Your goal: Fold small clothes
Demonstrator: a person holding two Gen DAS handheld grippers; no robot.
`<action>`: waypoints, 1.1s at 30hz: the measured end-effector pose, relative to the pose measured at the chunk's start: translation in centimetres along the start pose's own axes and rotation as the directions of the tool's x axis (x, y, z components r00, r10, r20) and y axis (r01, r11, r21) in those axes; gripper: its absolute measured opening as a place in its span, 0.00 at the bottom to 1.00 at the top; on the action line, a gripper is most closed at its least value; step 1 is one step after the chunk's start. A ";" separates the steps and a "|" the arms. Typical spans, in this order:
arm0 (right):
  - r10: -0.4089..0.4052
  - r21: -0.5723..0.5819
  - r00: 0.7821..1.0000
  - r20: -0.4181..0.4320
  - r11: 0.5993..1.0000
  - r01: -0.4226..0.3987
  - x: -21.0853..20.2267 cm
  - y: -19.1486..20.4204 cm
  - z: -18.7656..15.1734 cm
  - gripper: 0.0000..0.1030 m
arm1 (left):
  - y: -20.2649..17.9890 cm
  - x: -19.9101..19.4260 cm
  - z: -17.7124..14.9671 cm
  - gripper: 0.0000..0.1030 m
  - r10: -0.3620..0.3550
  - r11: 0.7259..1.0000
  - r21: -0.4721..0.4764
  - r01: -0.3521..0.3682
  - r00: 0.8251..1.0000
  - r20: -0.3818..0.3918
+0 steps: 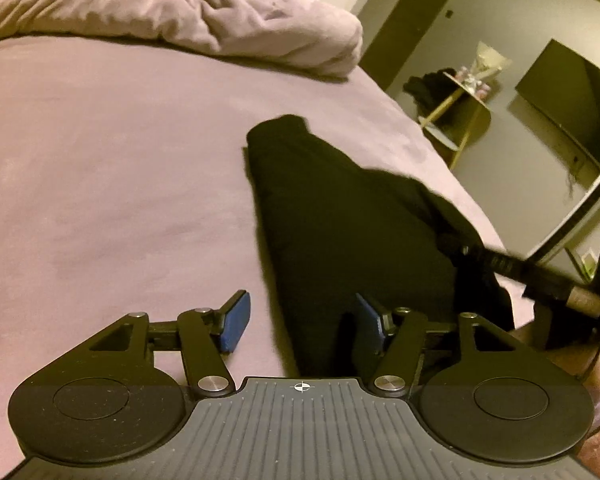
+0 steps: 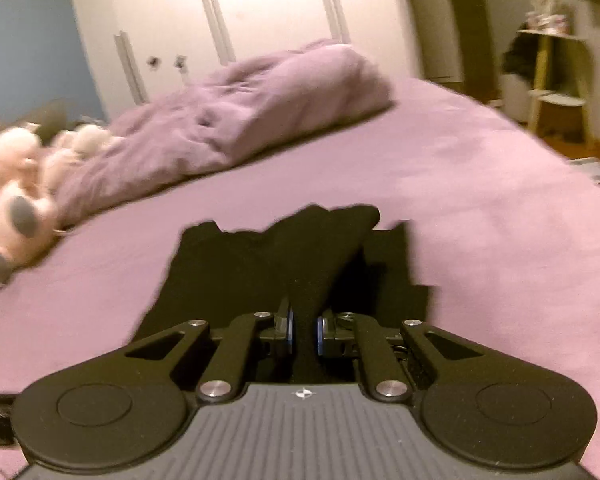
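A small black garment (image 1: 340, 220) lies on the purple bed sheet (image 1: 120, 160). My left gripper (image 1: 300, 320) is open, low over the near end of the garment, with its blue pads (image 1: 236, 322) apart and nothing between them. The other gripper (image 1: 460, 250) reaches in from the right and pinches the garment's right side. In the right wrist view my right gripper (image 2: 304, 330) is shut on a raised fold of the black garment (image 2: 260, 264), which spreads out ahead over the sheet (image 2: 480, 220).
A crumpled purple duvet (image 1: 220, 12) lies at the far side of the bed, also in the right wrist view (image 2: 240, 116). White plush toys (image 2: 20, 192) sit at the left. A shelf stand (image 1: 456, 108) and a dark TV (image 1: 572, 104) are beyond the bed's right edge.
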State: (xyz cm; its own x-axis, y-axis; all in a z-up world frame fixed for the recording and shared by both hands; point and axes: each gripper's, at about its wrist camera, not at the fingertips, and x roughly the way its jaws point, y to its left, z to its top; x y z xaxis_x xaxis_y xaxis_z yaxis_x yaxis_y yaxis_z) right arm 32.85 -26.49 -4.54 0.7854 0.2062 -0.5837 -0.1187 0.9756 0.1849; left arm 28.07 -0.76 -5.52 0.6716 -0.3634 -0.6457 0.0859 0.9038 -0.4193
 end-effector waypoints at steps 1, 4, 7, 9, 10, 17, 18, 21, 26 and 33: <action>-0.045 -0.045 0.999 -0.007 0.998 0.045 0.2 -0.1 -0.4 0.09 | -0.4 0.5 0.0 0.62 0.004 1.000 0.018 -0.004 1.000 0.003; -0.061 -0.067 0.996 -0.059 0.996 0.057 1.0 -1.0 -1.7 0.13 | -1.2 1.5 -0.3 0.62 0.035 0.998 0.049 -0.036 0.999 0.009; 0.017 0.090 0.999 -0.039 0.996 -0.014 -1.2 -2.5 -1.7 0.20 | -1.6 1.6 -1.0 0.62 0.060 0.995 0.078 -0.062 0.998 0.034; 0.046 0.140 0.999 -0.011 0.989 -0.044 -3.1 -3.2 -2.3 0.24 | -1.7 1.6 -1.3 0.61 0.046 0.996 0.077 -0.048 0.999 0.025; 0.053 0.152 0.999 0.000 0.987 -0.052 -4.0 -3.4 -2.8 0.28 | -1.6 1.7 -1.4 0.59 0.041 0.997 0.070 -0.042 0.999 0.016; 0.113 0.213 0.992 -0.051 0.972 -0.100 -6.0 -3.3 -6.3 0.32 | -2.5 1.7 -2.2 0.56 0.029 0.998 0.065 -0.027 0.999 -0.027; 0.117 0.220 0.992 -0.051 0.970 -0.104 -6.0 -3.2 -6.5 0.32 | -2.7 1.8 -2.3 0.56 0.026 0.997 0.070 -0.023 0.999 -0.037; 0.137 0.264 0.989 -0.046 0.957 -0.120 -5.8 -3.5 -6.3 0.21 | -2.9 2.0 -2.4 0.56 0.026 0.998 0.067 -0.022 0.998 -0.059; 0.313 0.509 0.950 0.023 0.814 -0.281 -6.0 -6.4 -6.9 0.03 | -2.1 1.7 -1.8 0.43 0.012 1.000 0.002 -0.011 0.997 -0.079; 0.244 0.488 0.968 -0.060 0.853 -0.185 -5.4 -8.8 -8.4 0.03 | -0.2 1.6 -1.3 0.27 -0.027 0.998 -0.057 0.021 0.995 -0.100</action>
State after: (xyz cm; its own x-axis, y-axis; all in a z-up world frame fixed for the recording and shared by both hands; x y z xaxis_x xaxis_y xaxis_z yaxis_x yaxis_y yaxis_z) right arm 24.57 -35.55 -9.64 0.6945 0.4422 -0.5676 0.0498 0.7574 0.6511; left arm 28.16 -1.83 -7.34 0.5925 -0.4079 -0.6947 0.0578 0.8816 -0.4684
